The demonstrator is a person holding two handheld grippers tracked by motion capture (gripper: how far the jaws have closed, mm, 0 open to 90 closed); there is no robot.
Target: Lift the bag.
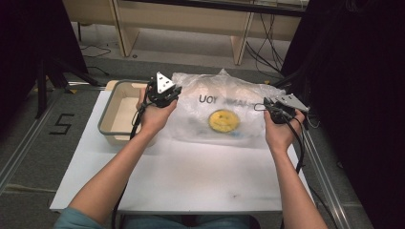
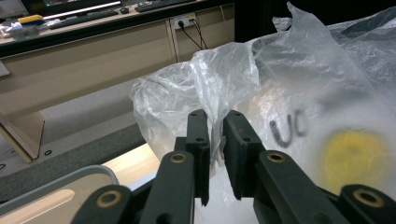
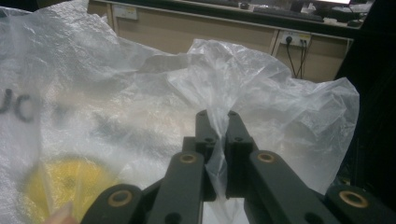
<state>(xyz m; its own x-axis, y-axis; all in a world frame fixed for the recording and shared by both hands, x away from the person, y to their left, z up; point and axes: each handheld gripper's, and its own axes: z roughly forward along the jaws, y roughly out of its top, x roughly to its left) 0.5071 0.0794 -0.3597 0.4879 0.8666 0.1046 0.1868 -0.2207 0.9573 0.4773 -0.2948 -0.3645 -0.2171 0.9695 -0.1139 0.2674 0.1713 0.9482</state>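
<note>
Both grippers clamped on the plastic bag (image 1: 224, 102) — left gripper (image 2: 215, 140) at nine o'clock, right gripper (image 3: 217, 135) at three.

A white rectangular tabletop (image 1: 191, 176) stands on grey carpeted floor (image 1: 28, 157), where black tape forms the numeral 5 (image 1: 62, 123). Beyond it runs a long pale wooden bench (image 1: 191, 19) with black cables (image 1: 262, 52) trailing beneath. Black curtains (image 1: 363, 95) darken both sides. A wall socket (image 2: 183, 21) sits on the bench panel.
</note>
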